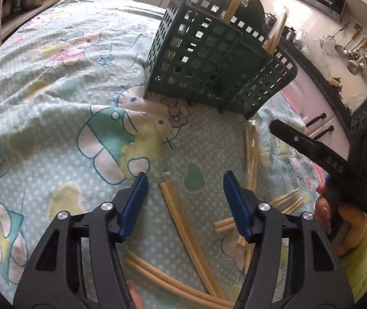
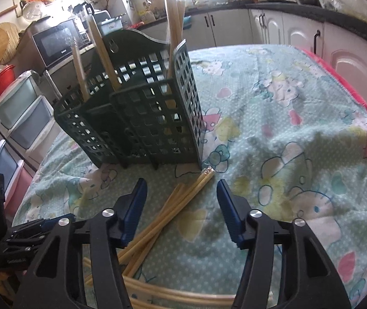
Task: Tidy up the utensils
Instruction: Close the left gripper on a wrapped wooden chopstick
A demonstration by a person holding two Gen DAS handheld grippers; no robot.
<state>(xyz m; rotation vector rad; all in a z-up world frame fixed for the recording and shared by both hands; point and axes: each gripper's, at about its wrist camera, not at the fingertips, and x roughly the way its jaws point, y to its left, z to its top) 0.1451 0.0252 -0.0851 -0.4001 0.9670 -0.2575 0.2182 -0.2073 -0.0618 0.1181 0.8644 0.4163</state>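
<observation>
Green plastic lattice forms the caddy (image 1: 209, 59) standing upright on the cloth-covered surface (image 1: 54, 90), and several pale chopsticks already stand inside its compartments, poking up above the rim (image 2: 98, 51). The cloth (image 2: 299, 118) is mint with white dots and cartoon prints, and it lies rumpled.

More chopsticks lie loose on the cloth in front of the caddy. In the left wrist view one wrapped pair (image 1: 183, 221) runs lengthwise between the fingers of the left claw (image 1: 185, 181), another wrapped pair (image 1: 251, 152) lies nearer the caddy's corner, and a few more (image 1: 283, 203) cross each other to the right. The left claw hangs above them with its blue pads (image 1: 134, 203) apart, touching nothing.

In the right wrist view a bundle of chopsticks (image 2: 178, 206) stretches from the caddy's near corner back under the claw's left finger. The right claw (image 2: 182, 181) also stands apart, gripping nothing, with the sticks below the gap and to its left.

The person's hand (image 1: 338, 221) on the right claw's handle shows at the right edge of the left view, with a yellow-green sleeve (image 1: 358, 265) behind it. Kitchen cabinets and a microwave (image 2: 54, 41) ring the surface.
</observation>
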